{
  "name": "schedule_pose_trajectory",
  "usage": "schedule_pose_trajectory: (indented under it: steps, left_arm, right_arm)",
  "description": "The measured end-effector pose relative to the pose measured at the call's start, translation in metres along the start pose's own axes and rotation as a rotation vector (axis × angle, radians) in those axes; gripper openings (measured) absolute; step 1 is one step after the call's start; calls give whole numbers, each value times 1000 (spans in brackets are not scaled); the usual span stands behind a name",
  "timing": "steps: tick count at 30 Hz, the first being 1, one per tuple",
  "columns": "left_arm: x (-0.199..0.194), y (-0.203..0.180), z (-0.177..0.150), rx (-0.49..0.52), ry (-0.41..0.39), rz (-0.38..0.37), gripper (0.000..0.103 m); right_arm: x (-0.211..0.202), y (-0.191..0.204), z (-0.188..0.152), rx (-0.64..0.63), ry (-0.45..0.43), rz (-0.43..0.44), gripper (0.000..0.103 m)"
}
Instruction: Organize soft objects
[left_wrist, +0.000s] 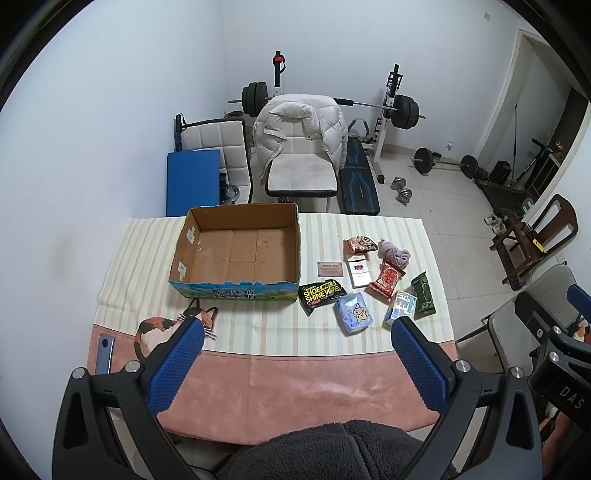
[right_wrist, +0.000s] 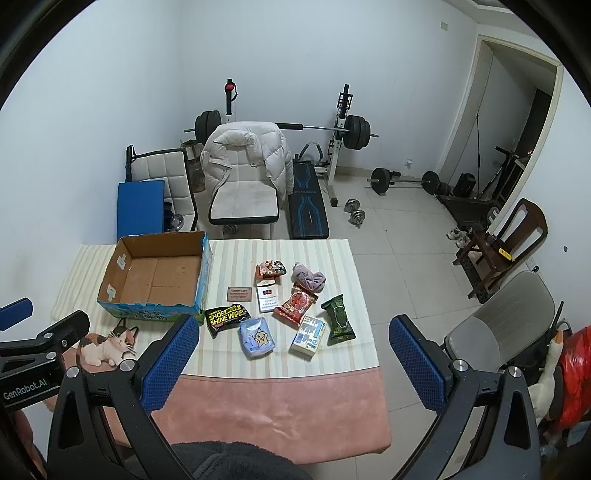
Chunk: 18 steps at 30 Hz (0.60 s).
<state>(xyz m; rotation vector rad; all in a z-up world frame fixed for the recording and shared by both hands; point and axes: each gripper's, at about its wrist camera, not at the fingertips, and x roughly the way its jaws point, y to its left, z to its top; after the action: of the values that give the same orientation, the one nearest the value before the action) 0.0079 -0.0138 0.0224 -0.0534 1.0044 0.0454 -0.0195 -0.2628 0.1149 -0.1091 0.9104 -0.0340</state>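
An empty open cardboard box (left_wrist: 236, 254) (right_wrist: 159, 277) stands on the striped tablecloth. To its right lie a black shoe-wipes pack (left_wrist: 322, 293) (right_wrist: 226, 316), a blue tissue pack (left_wrist: 354, 313) (right_wrist: 257, 338), a red snack bag (left_wrist: 387, 281) (right_wrist: 296, 303), a green wipes pack (left_wrist: 424, 295) (right_wrist: 338, 319), a purple cloth (left_wrist: 395, 253) (right_wrist: 309, 278), a patterned pouch (left_wrist: 361, 243) (right_wrist: 271, 268) and small boxes. My left gripper (left_wrist: 297, 332) is open and empty, held high over the table's near edge. My right gripper (right_wrist: 293, 332) is open and empty, also above the near edge.
A phone (left_wrist: 104, 353) lies at the table's near left by a cat picture (left_wrist: 173, 326). A small card (left_wrist: 330, 268) lies by the box. A chair with a white jacket (left_wrist: 299, 147) and weight equipment stand behind the table. A grey chair (right_wrist: 495, 325) stands at the right.
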Motion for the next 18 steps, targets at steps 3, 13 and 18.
schedule_pose_trajectory:
  steps: [3, 13, 18]
  left_arm:
    - [0, 0, 0, 0, -1, 0, 103]
    - [1, 3, -1, -4, 3, -6, 103]
    - [2, 5, -1, -10, 5, -10, 103]
  right_arm:
    - [0, 0, 0, -2, 0, -1, 103]
    - [0, 1, 3, 0, 2, 2, 103]
    - [1, 1, 3, 0, 1, -1, 103]
